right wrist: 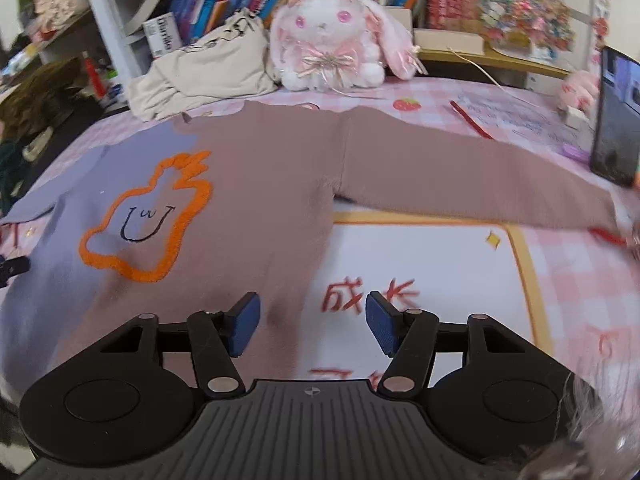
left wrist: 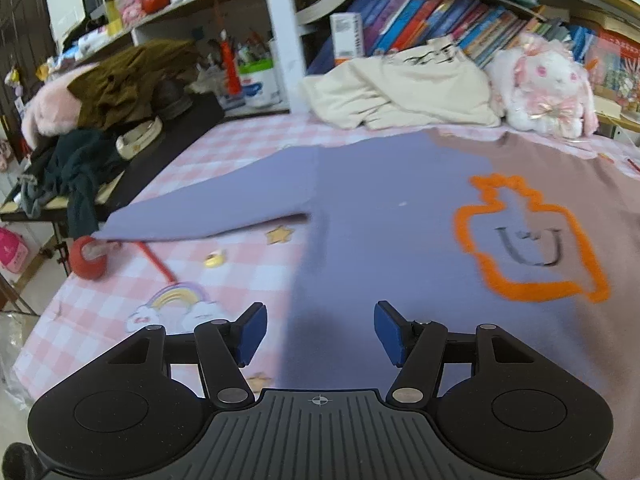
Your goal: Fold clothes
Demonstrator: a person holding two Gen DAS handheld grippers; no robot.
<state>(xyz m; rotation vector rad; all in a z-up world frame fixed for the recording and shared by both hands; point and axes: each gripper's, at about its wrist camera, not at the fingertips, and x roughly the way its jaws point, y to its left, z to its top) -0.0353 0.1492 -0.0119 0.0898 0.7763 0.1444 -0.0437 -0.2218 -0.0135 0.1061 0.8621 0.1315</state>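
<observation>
While a two-tone knitted sweater, lilac on one half and dusty pink on the other with a fuzzy orange outline stitched on its chest, lies spread flat on a pink-and-white checked bedcover, both handheld tongs hover above its lower edge. Blue-padded, the left gripper stands spread over the lilac side with nothing between its pads. Over the pink hem, the right gripper is likewise parted and empty. Each sleeve stretches outward, the pink one reaching toward a dark phone propped upright. Behind the collar sit a crumpled cream garment and a white-and-pink plush rabbit, below shelves of books.
</observation>
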